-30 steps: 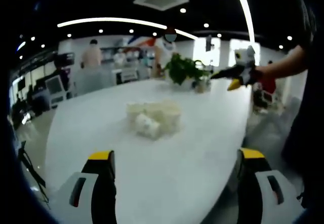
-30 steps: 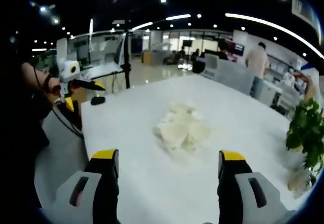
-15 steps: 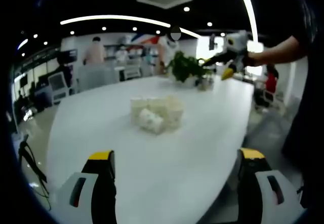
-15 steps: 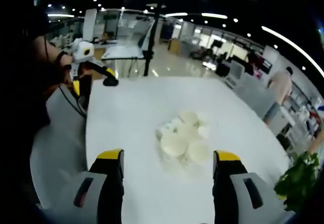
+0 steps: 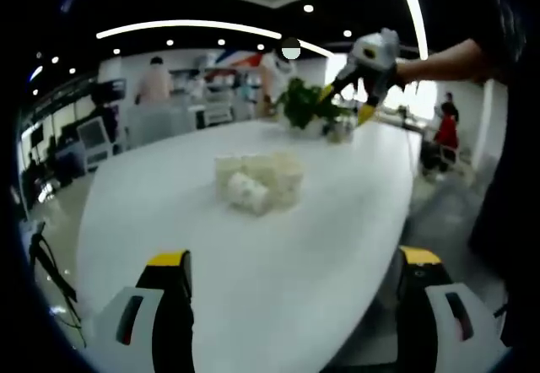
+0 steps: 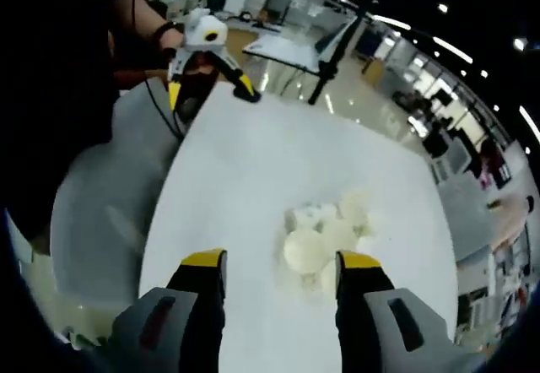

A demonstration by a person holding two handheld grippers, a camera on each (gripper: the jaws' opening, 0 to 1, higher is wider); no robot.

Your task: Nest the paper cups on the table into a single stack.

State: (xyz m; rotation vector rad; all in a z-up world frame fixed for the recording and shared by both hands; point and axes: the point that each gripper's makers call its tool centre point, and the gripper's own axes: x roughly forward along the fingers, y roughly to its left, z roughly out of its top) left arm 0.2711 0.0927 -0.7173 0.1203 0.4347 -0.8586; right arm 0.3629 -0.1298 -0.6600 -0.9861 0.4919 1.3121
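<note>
A huddle of white paper cups [image 5: 257,181] stands mid-table, one cup [image 5: 246,194] lying on its side at the front. From above, the cups [image 6: 325,236] show round rims, just beyond my right gripper [image 6: 281,260], which is open and holds nothing. My left gripper [image 5: 294,257] is open over the near table edge, well short of the cups. The right gripper [image 5: 344,103] hangs high beyond the cups in a person's hand. The left gripper [image 6: 209,92] appears at the table's far end, jaws apart.
The white table [image 5: 253,263] has a curved edge near me. A potted plant [image 5: 305,107] stands behind the cups. A person's arm [image 5: 447,56] reaches in from the right. A stand [image 6: 333,48] and desks lie beyond the table; people stand in the background.
The right gripper has risen and tipped downward, so it now looks down on the cups from above. The left gripper has hardly moved. The cups have stayed put.
</note>
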